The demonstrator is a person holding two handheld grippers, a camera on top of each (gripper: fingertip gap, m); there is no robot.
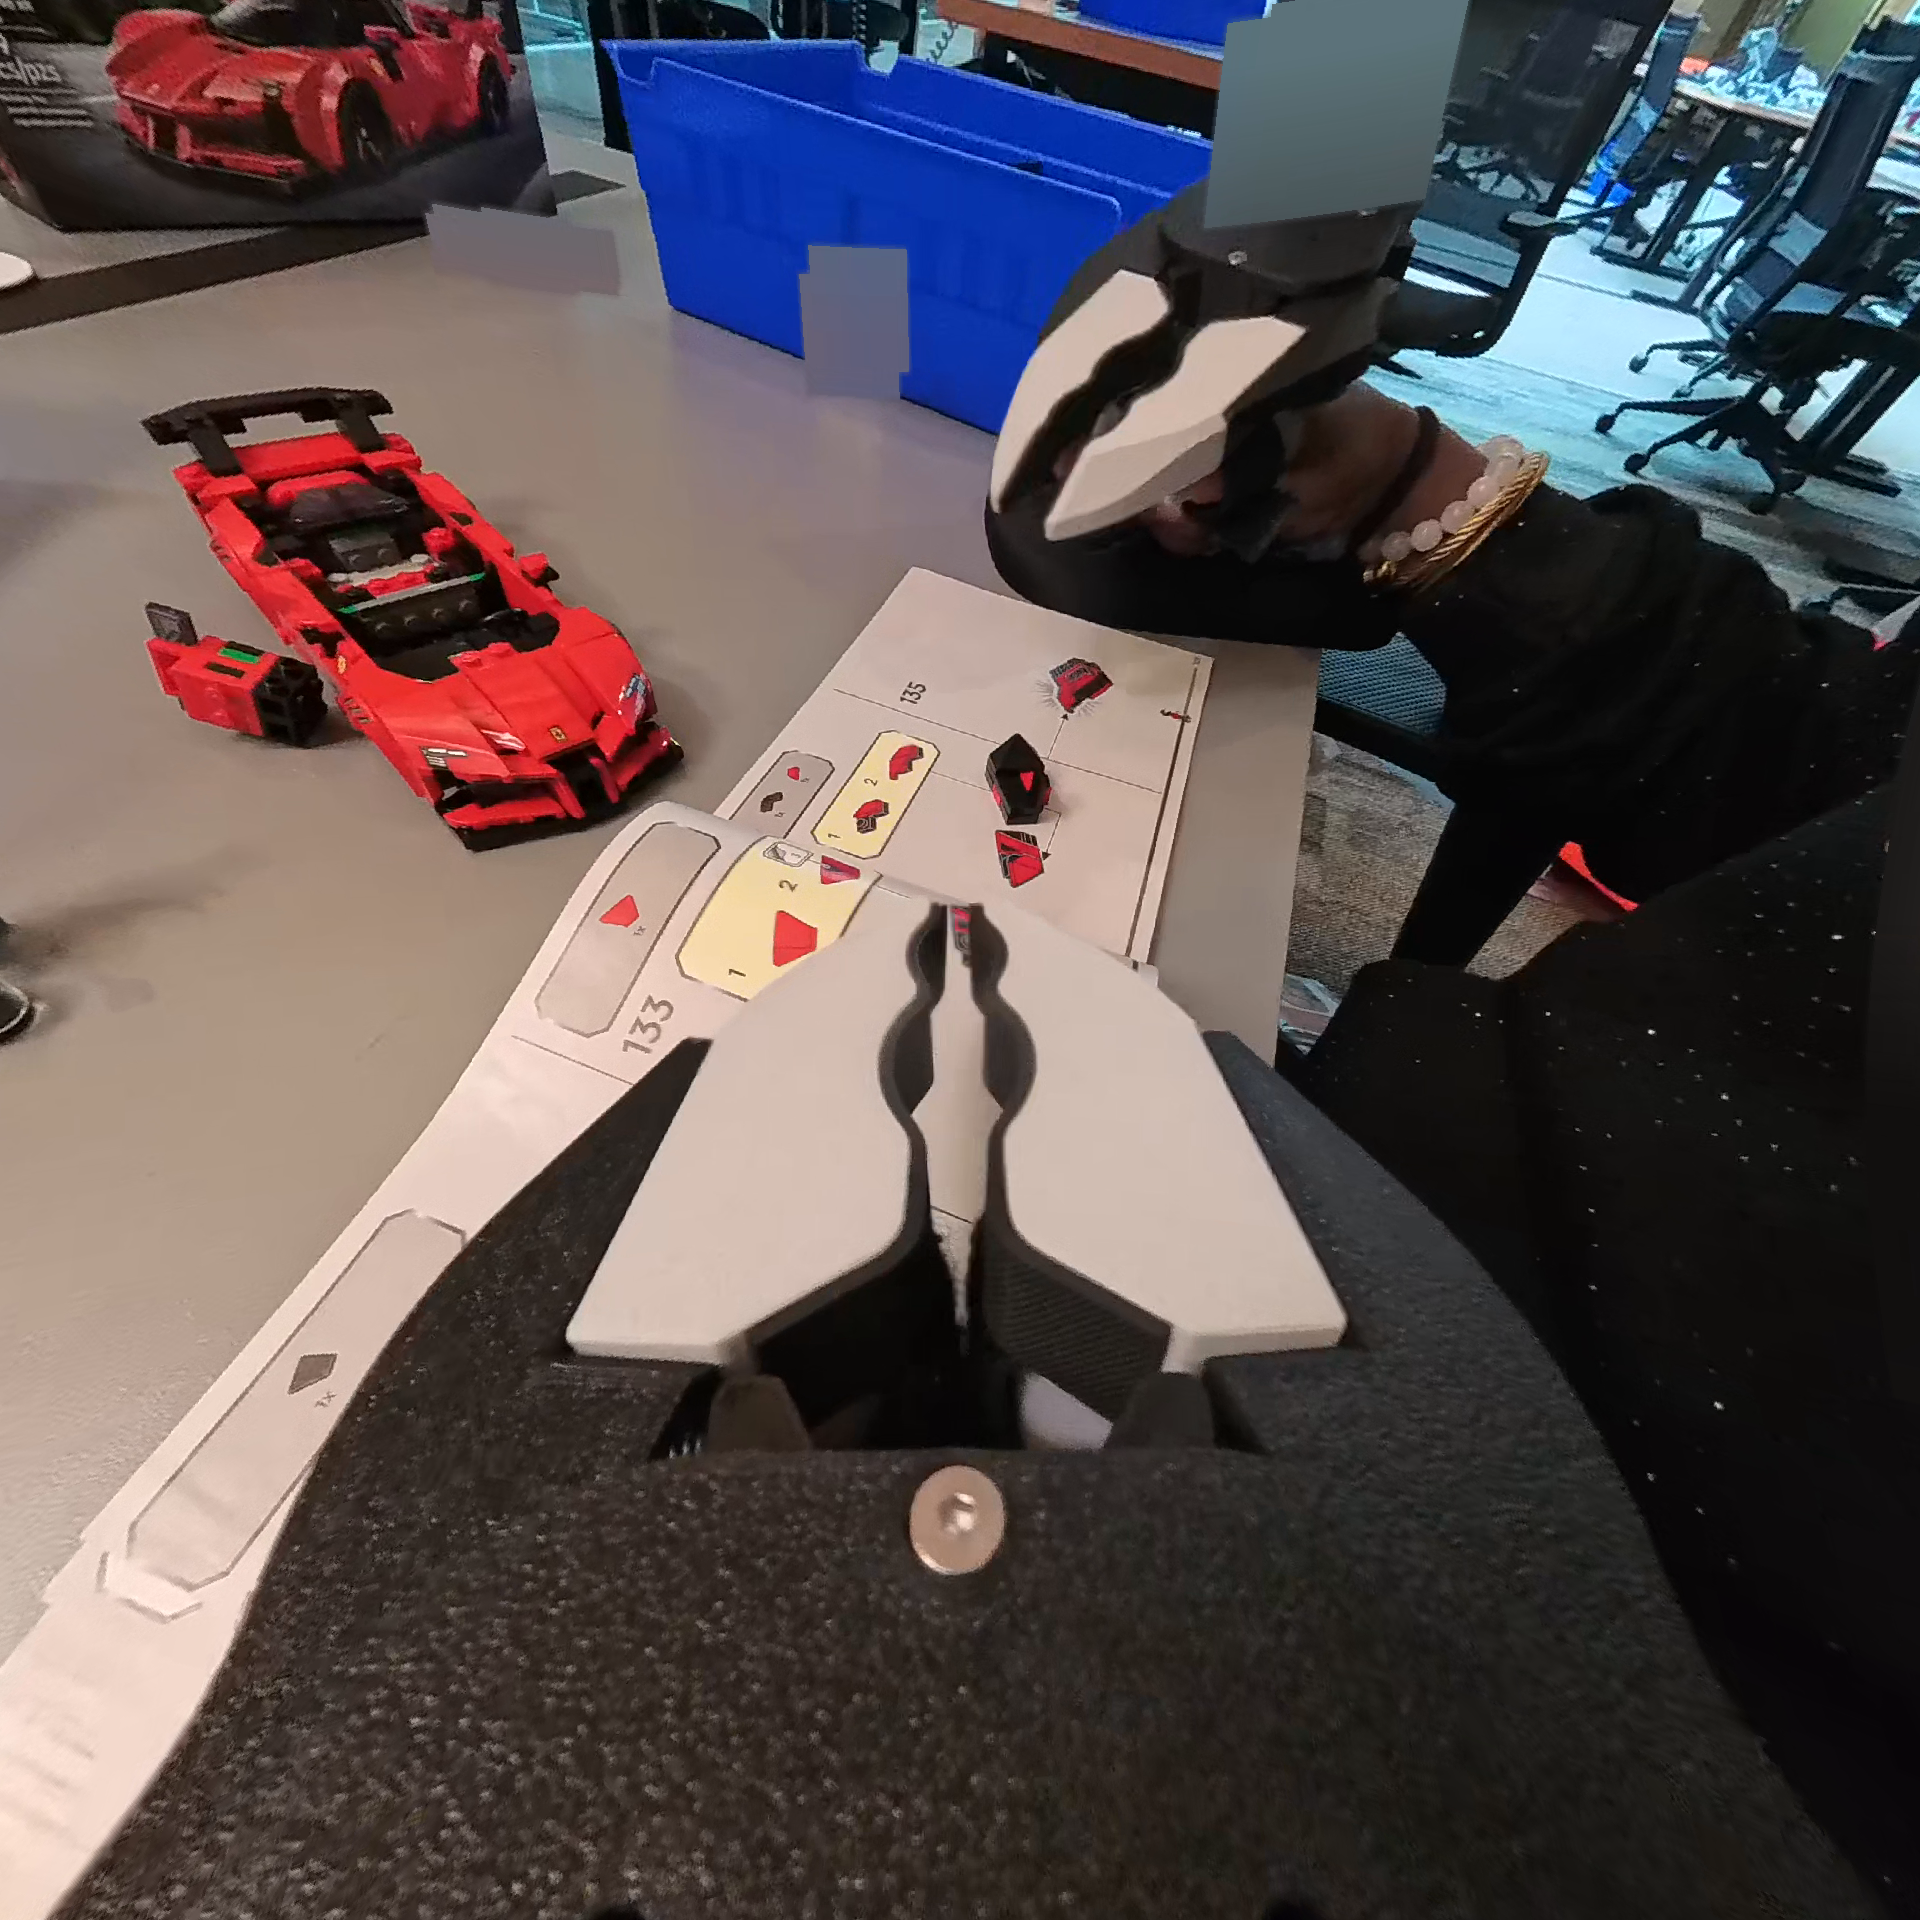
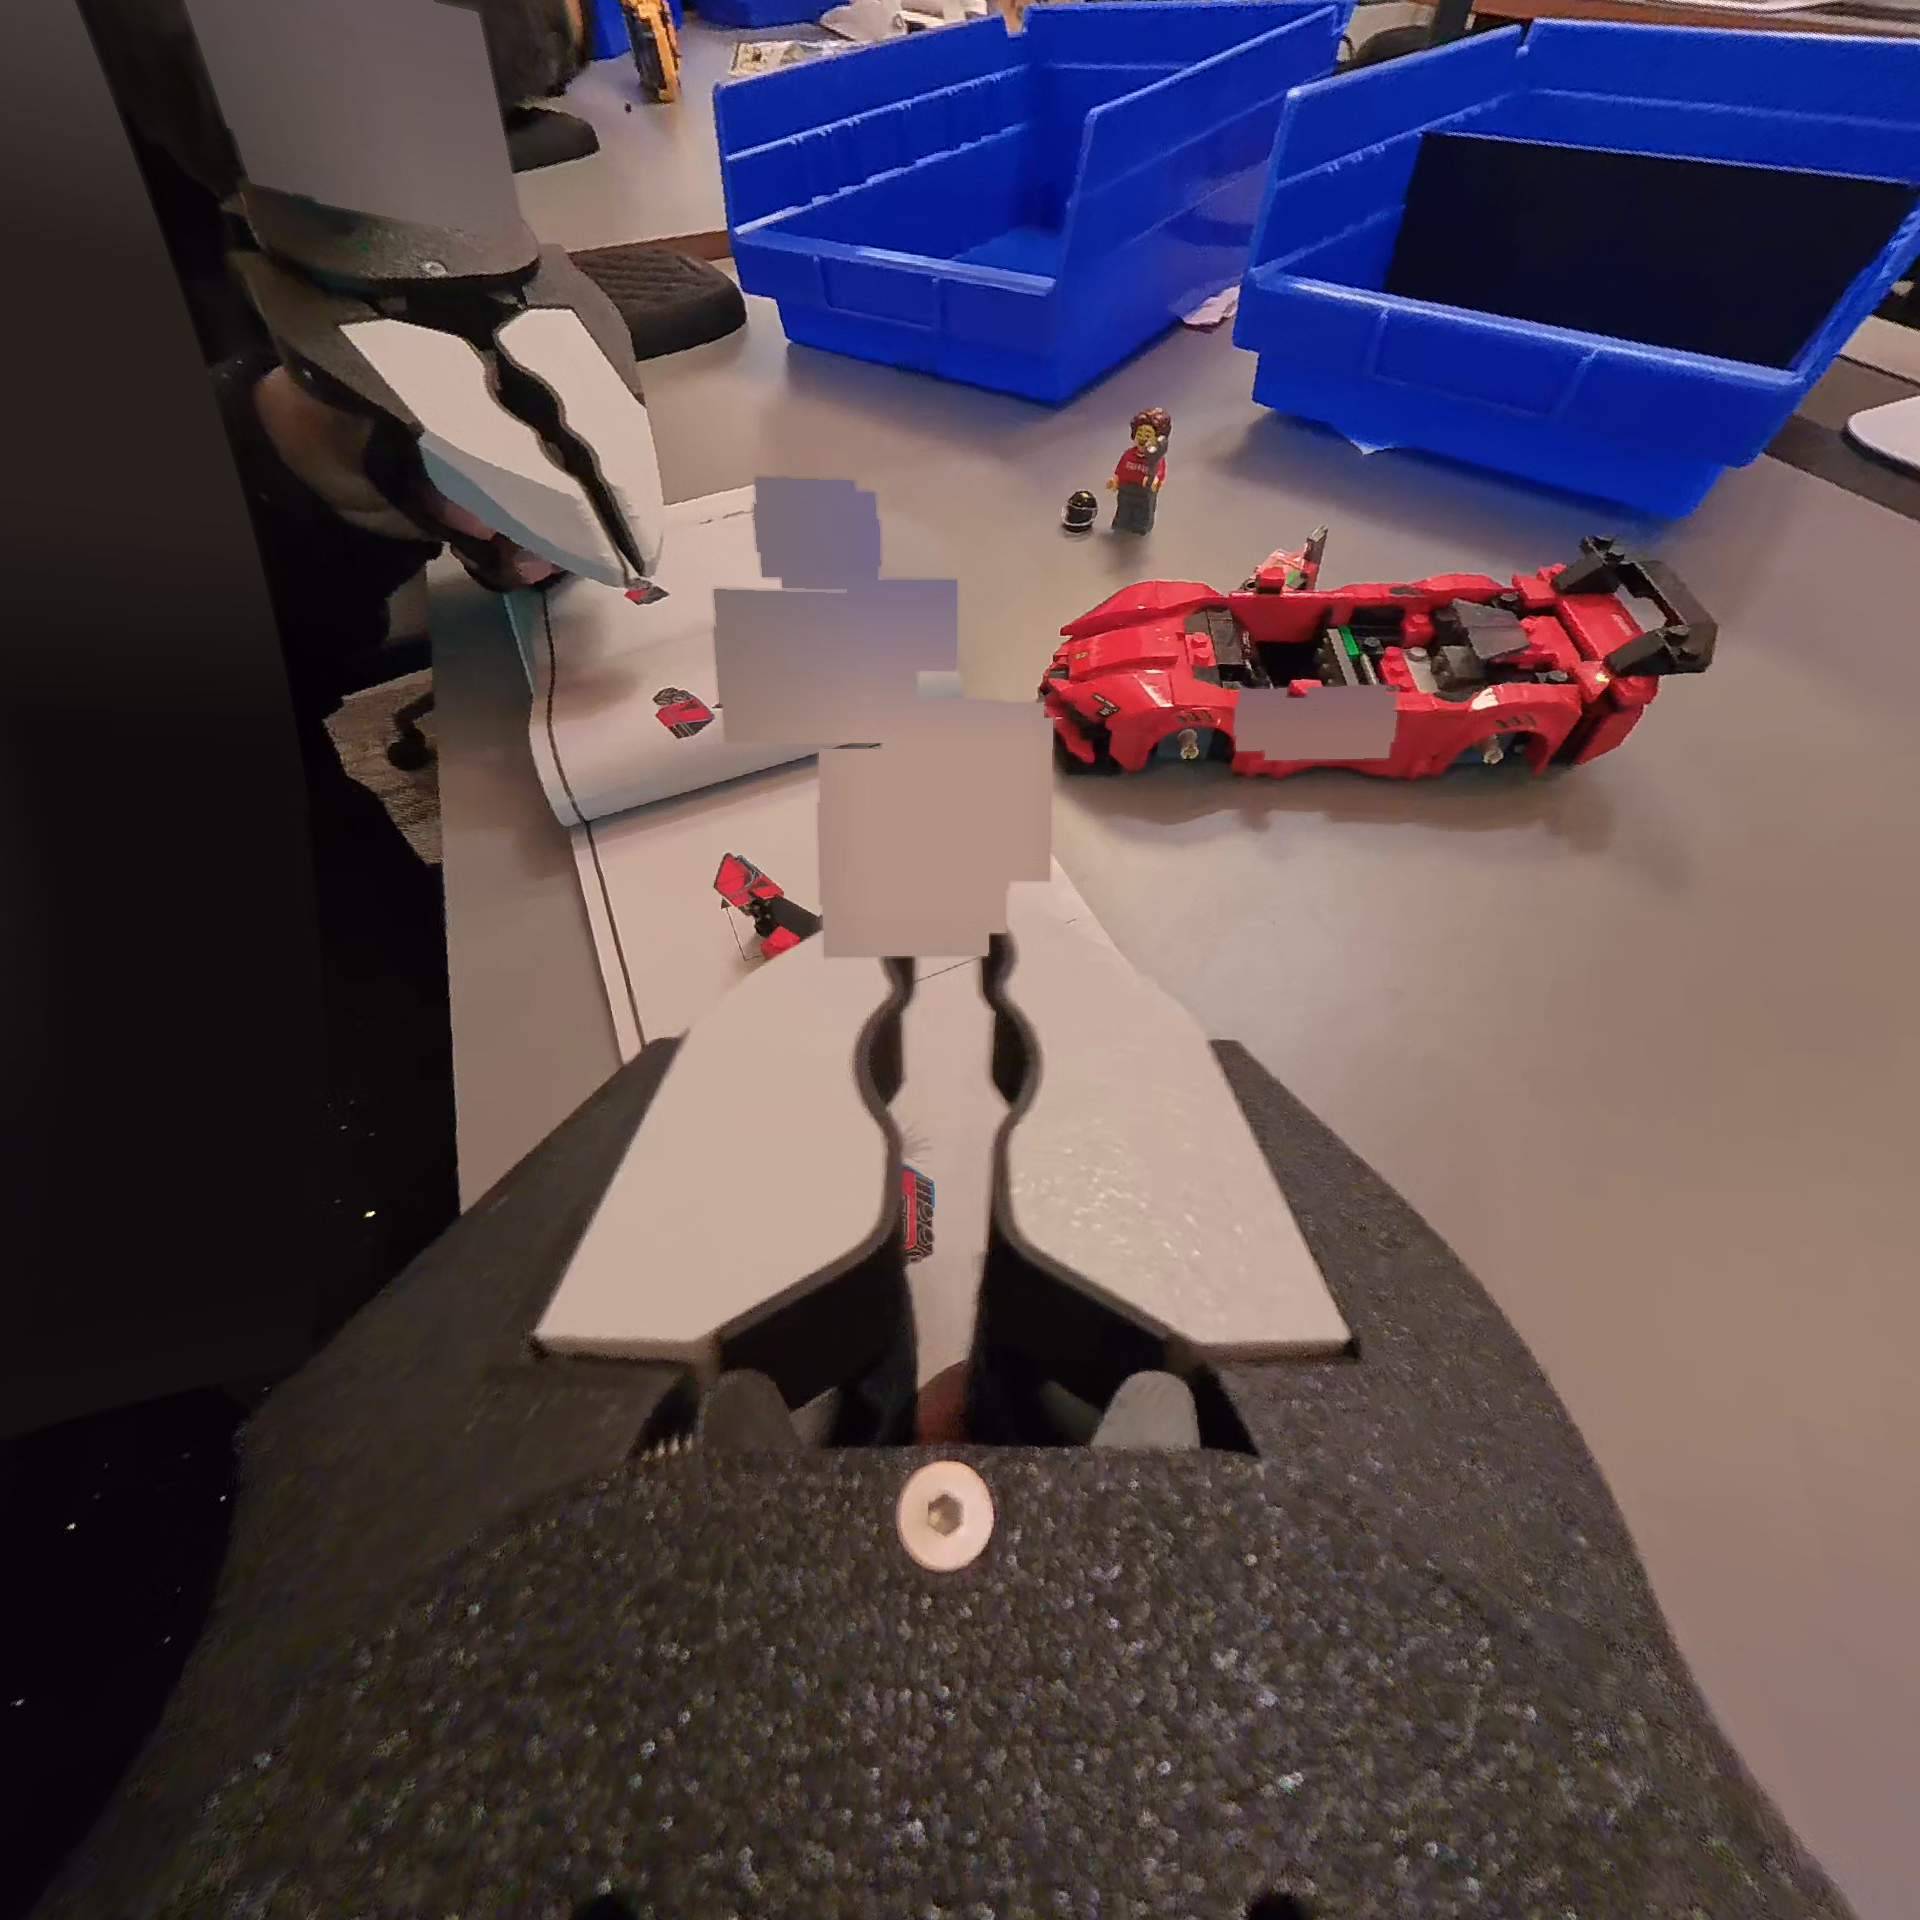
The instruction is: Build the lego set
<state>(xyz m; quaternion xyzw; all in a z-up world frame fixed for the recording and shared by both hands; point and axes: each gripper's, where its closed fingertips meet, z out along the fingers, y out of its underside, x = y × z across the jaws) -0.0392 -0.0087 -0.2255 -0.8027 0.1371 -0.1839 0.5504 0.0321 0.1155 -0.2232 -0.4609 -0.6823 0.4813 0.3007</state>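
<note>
Though the red car [image 2: 1371, 665] on the grey table [image 2: 1455, 1039] looks almost built, no wheels show, a small red block [image 1: 234, 691] waits beside it, and the left gripper [image 1: 961, 920] pinches a tiny red-and-black piece while the right gripper [image 2: 951, 961] sits slightly open, holding nothing.

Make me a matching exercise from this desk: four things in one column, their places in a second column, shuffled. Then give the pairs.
Things:
1. red toy car
2. toy figure
3. small red and black block
4. instruction booklet

Places:
A. at the desk edge, under both hand-held grippers
B. standing beside a small black helmet
C. mid-desk, black wing at its back end
D. loose on the desk right beside the car

Pairs: 1-C, 2-B, 3-D, 4-A
</note>
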